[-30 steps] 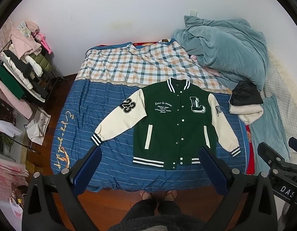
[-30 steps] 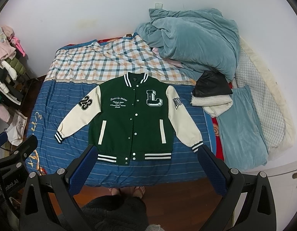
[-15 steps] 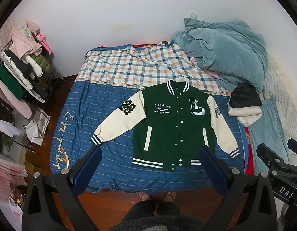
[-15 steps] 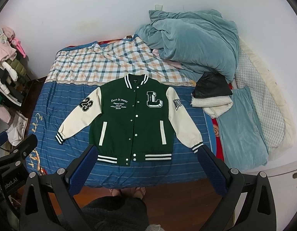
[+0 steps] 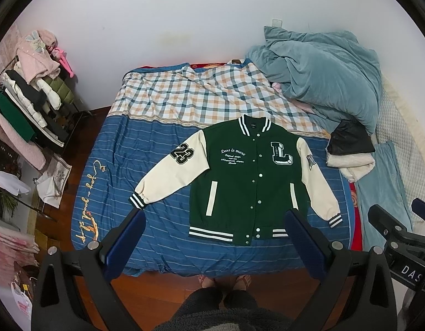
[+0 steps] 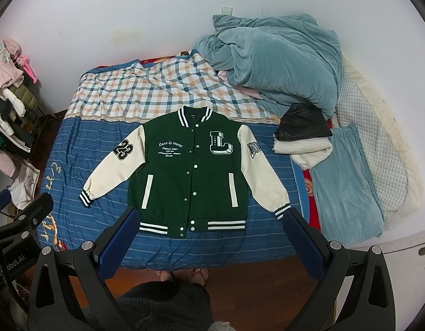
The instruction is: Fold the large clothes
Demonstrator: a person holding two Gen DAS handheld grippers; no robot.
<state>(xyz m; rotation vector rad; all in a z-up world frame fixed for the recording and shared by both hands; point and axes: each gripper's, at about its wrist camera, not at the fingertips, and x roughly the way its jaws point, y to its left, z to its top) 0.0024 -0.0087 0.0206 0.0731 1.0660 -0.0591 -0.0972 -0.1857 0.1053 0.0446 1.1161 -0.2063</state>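
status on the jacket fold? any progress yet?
Done: the jacket lies flat on the bed, front up, snapped shut, sleeves spread. In hand: nothing; left gripper and right gripper hover open above the bed's near edge. Left: every fold.

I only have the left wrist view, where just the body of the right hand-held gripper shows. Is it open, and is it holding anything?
Observer: The right hand-held gripper is open, its fingers spread wide with nothing between them.
Operator: What do its fingers frame?
Observer: In its own view they frame the hem of the varsity jacket, with the striped cuff of the sleeve without the 23 beside its right fingertip.
Operator: That gripper blocks my right edge. What is past the folded light-blue blanket?
Observer: Beyond the folded light-blue blanket, a white rounded ledge curves around that corner of the bed.
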